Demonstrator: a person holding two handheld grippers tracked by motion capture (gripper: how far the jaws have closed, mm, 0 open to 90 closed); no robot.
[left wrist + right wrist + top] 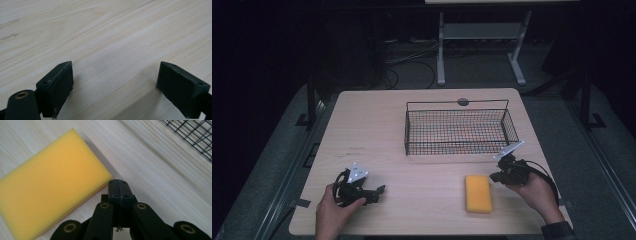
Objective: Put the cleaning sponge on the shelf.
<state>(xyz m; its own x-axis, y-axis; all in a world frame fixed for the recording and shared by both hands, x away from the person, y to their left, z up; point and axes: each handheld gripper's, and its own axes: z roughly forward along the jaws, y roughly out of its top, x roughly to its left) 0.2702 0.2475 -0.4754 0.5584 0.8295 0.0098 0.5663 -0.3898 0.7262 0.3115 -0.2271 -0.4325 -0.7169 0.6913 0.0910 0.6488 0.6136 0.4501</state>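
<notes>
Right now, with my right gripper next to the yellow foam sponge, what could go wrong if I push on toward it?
The right gripper has its jaws shut, tip beside the yellow rectangular foam sponge; moving in like this would likely shove the sponge rather than grasp it. The black wire mesh basket stands close behind that hand, so a lift could clip its rim. The left gripper is open over bare wooden table.

No readable text, label, brand, number or sign anywhere.
</notes>
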